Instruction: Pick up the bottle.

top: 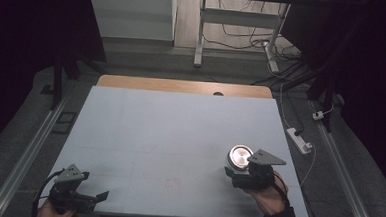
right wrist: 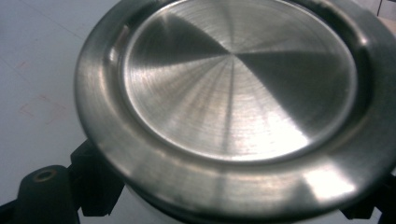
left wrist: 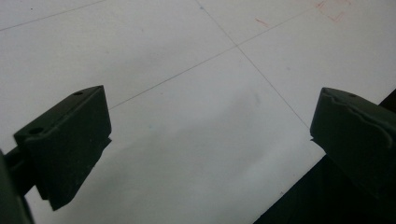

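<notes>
Tabletop (top: 180, 123): pale blue-white sheet over a wooden top, a strip of bare wood along the far edge; thin ruled lines cross it and faint red marks sit near the middle.
Steel lid (top: 240, 155): round, brushed metal, raised rim around a flat centre with fine concentric turning marks; catches the light brightly. In the right gripper view (right wrist: 233, 93) it sits very close to the camera, over a white body beneath its near edge.
Location of lid: right half of the tabletop, towards the near edge, just ahead of the right hand.
Right gripper (top: 237, 173): black body with a grey three-cornered plate on top, held from below by a hand in a dark sleeve, pointing away from the person.
Right jaws: drawn in close, pinching the item under the lid's rim; their black tips show at either lower corner of the right gripper view.
Left gripper (top: 99, 196): black, grey plate on top, at the near left corner of the tabletop, pointing right along the near edge; cable trailing off to the left.
Left jaws: spread wide, nothing between them; in the left gripper view (left wrist: 205, 140) bare sheet lies in the gap.
Spacing: the two grippers are well apart, the lid beside the right one alone.
Surroundings: dark floor beyond the tabletop, a white power strip (top: 299, 140) and loose cables to the right, legs of a white desk (top: 200, 34) at the back.
</notes>
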A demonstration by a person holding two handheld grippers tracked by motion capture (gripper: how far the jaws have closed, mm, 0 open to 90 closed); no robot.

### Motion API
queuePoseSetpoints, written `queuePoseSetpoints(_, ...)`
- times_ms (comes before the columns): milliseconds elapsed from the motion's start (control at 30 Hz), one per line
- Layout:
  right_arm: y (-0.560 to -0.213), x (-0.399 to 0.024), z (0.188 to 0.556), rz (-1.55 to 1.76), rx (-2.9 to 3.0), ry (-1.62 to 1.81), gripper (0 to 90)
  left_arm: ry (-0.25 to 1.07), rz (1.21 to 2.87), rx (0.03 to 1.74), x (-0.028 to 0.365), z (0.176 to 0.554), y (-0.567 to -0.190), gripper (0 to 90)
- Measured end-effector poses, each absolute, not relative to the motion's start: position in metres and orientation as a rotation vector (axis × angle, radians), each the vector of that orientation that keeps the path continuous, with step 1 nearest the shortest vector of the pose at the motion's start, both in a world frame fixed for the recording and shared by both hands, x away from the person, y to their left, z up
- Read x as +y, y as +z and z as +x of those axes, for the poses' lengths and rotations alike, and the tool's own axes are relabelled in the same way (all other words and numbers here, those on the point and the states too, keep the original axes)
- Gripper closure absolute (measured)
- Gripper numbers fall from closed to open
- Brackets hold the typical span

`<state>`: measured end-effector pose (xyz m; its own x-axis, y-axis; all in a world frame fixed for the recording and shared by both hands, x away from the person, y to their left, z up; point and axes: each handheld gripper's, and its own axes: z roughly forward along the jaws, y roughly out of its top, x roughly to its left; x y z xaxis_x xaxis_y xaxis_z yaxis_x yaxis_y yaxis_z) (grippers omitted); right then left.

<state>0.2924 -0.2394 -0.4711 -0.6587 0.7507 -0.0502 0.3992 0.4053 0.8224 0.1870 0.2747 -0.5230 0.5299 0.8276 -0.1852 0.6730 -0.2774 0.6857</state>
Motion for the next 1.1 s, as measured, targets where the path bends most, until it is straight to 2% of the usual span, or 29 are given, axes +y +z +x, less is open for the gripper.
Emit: queuePoseSetpoints(1100, -0.472, -0.168, 0.314, 0.84, 2.367, 1.219, 14.5, 0.256, 2.028, 1.221, 0.276, 0.188, -0.523, 0.0)
